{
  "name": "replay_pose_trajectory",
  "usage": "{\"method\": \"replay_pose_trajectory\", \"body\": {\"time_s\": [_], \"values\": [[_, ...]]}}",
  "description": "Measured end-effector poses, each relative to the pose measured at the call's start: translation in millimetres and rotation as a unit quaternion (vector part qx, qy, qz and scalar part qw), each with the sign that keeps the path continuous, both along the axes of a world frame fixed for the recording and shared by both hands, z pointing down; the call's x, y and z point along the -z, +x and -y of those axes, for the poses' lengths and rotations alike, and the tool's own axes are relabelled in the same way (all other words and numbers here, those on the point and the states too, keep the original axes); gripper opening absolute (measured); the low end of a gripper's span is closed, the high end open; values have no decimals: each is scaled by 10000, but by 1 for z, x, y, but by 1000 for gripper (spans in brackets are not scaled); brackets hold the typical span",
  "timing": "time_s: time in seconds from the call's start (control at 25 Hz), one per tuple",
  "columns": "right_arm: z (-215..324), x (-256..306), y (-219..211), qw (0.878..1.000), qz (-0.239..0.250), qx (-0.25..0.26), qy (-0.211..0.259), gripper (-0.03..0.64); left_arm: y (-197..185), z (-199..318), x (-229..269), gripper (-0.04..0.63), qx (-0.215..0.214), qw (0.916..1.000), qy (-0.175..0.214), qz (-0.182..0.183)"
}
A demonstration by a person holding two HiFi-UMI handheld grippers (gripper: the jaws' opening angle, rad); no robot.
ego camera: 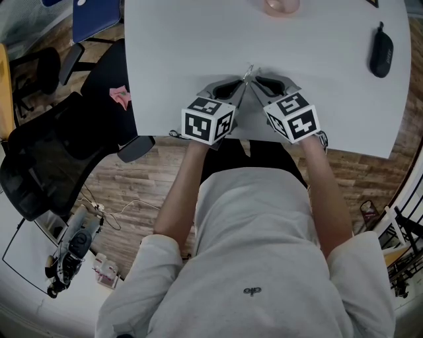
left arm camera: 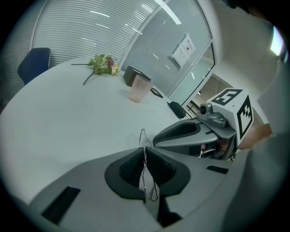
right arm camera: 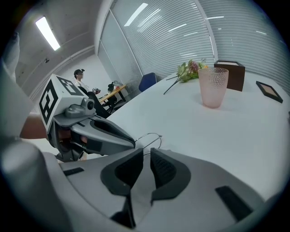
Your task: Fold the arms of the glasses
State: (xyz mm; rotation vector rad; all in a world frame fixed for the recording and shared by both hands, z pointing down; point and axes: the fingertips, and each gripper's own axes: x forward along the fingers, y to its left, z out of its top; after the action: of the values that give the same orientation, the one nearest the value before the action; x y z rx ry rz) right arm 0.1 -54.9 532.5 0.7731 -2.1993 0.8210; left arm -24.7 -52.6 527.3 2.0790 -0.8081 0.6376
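Observation:
Thin wire glasses [ego camera: 249, 71] hang just above the white table [ego camera: 185, 59] between my two grippers, which meet tip to tip near its front edge. My left gripper [ego camera: 240, 83] is shut on the glasses: in the left gripper view the wire rim [left arm camera: 143, 136] runs edge-on between the black pads of that gripper [left arm camera: 145, 153]. My right gripper [ego camera: 258, 82] comes in from the right. In the right gripper view a curved wire arm [right arm camera: 150, 134] lies at the tips of the right gripper [right arm camera: 146, 152], and a narrow gap still shows between its pads.
A pink cup [ego camera: 281, 6] stands at the table's far edge, with a black glasses case [ego camera: 381, 53] at the right. Flowers [right arm camera: 189, 69], a brown box [right arm camera: 229, 74] and a small picture frame [right arm camera: 268, 90] lie beyond the cup. Black chairs [ego camera: 39, 152] stand left of the table.

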Motion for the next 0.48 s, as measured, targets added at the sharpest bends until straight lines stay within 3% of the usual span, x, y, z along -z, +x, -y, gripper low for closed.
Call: {"method": "replay_pose_trajectory", "body": {"time_s": [0.48], "values": [[3, 0, -6, 9996, 194, -143, -130, 48, -2, 1, 0, 31, -8, 10000, -26, 1]]}}
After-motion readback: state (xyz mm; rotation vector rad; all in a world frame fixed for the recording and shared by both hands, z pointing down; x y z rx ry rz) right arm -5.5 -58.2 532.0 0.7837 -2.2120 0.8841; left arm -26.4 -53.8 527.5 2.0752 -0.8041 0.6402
